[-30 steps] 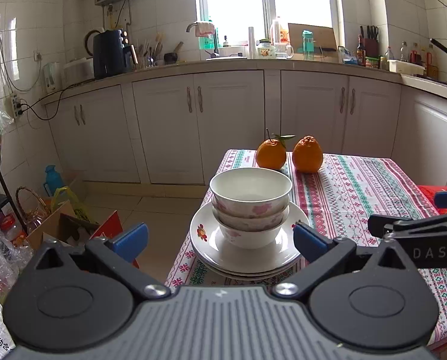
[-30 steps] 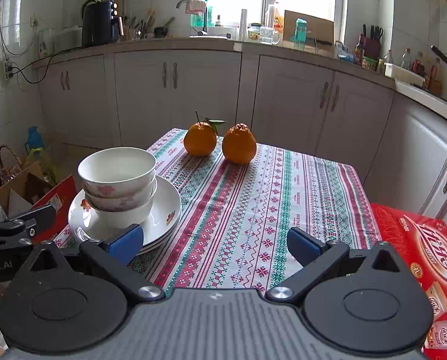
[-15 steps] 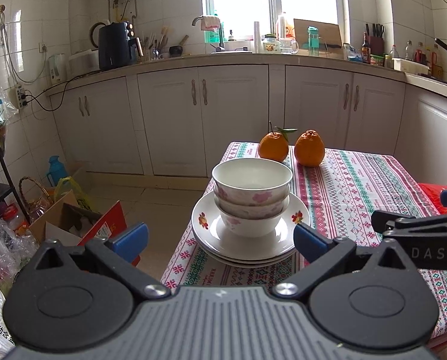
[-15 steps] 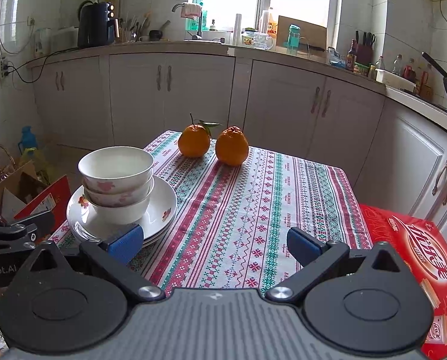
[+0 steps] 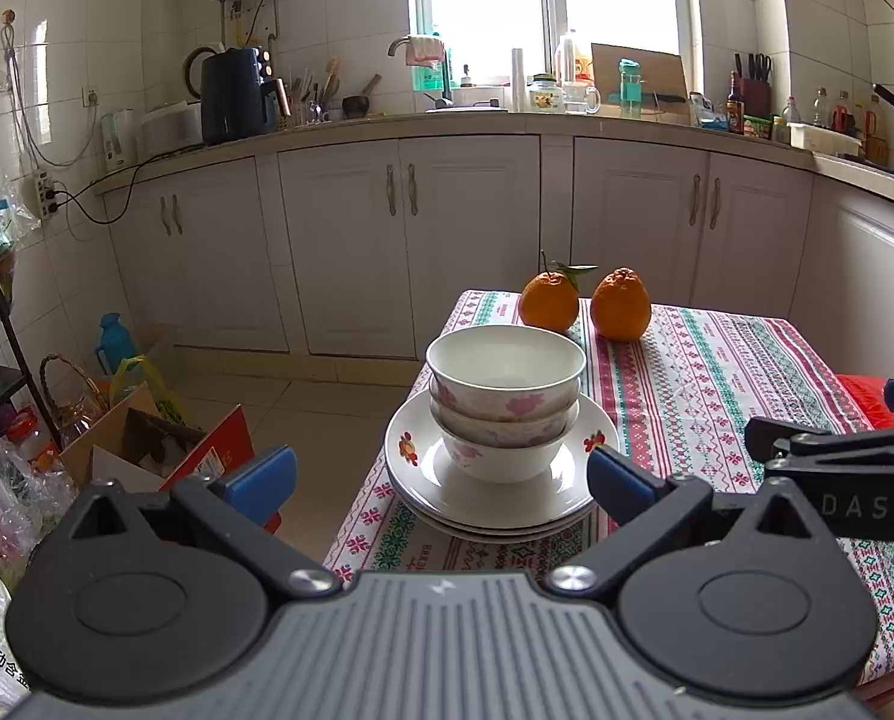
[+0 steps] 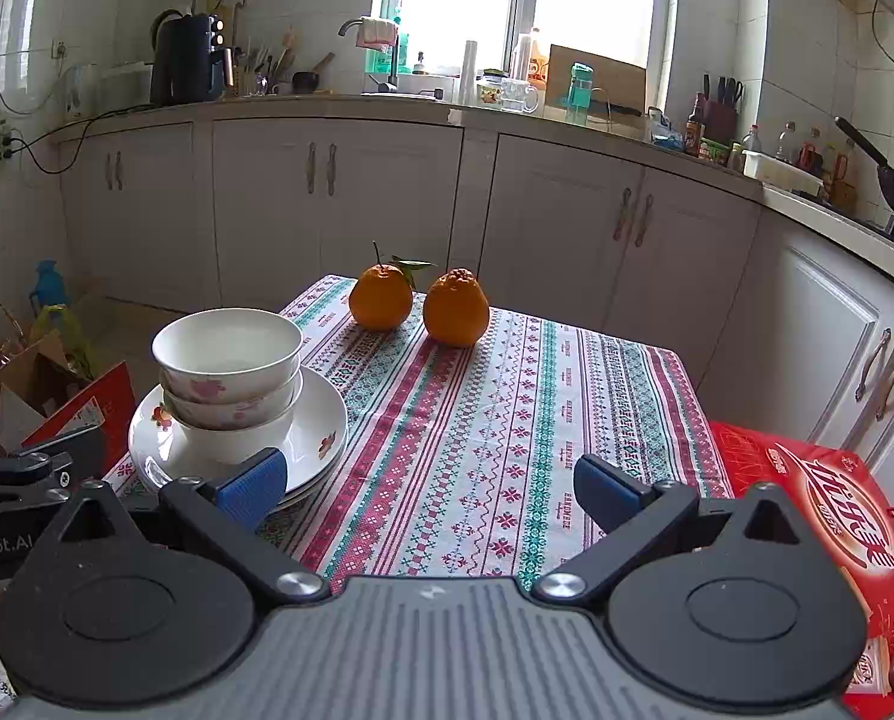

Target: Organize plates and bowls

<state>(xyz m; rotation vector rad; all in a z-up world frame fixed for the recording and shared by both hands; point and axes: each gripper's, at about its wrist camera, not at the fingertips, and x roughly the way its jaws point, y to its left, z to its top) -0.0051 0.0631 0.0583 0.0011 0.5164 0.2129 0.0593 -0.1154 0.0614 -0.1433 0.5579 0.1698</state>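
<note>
Bowls sit nested, three deep as far as can be told, on stacked plates near the table's left edge.

Left wrist view: the left gripper is spread wide and holds nothing; its blue pads flank the stack without touching it. Compared with one second ago, the stack appears smaller and sits higher in frame, at 12 o'clock from the pads, so the gripper has drawn back and levelled (a retreat, not an approach). Two oranges stand beyond the stack at 1 o'clock, well apart from it. The right gripper's side shows at 3 o'clock.

Right wrist view: the right gripper is likewise spread and empty, over bare tablecloth. The stack lies at 10 o'clock, just past the left pad. This gripper has also pulled back, since more table shows than before. A red bag lies at 3 o'clock.

Judgement: both grippers have withdrawn from a finished stack; stacking looks complete.
</note>
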